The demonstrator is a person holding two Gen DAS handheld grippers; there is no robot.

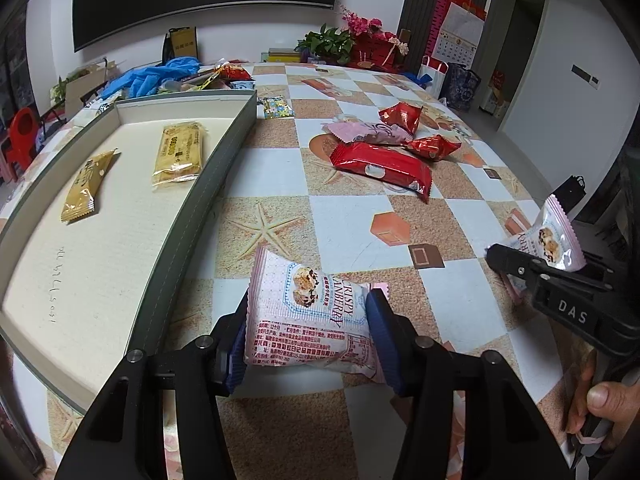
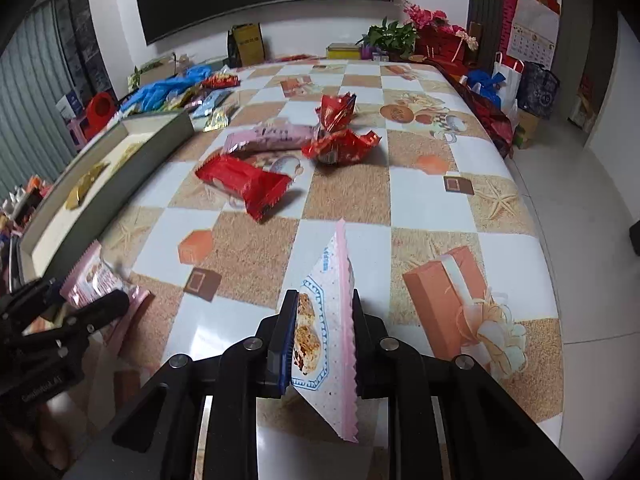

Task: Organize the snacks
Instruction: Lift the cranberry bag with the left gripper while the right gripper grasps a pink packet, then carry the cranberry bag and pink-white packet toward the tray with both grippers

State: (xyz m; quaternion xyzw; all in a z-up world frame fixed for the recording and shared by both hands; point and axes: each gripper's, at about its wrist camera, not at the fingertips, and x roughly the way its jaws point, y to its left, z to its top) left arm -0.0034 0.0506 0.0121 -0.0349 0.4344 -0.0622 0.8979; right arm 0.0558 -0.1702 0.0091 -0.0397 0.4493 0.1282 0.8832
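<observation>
Left wrist view: left tool (image 1: 308, 320) level, clamped around cranberry packet (image 1: 310, 316) above table (image 1: 348, 216).

The left gripper (image 1: 308, 326) grips a pink-and-white cranberry crisp packet (image 1: 308, 320) between its blue-padded fingers (image 1: 382, 320), above the checkered tabletop (image 1: 348, 216). To the left, a shallow grey box (image 1: 192, 216) holds two golden snack bars (image 1: 178, 152). Farther back lie a long red packet (image 1: 380, 164), a pink packet (image 1: 368, 132) and small red wrappers (image 1: 432, 146). At right, the right gripper (image 1: 532, 260) clamps a matching pink packet (image 1: 554, 240).
</observation>
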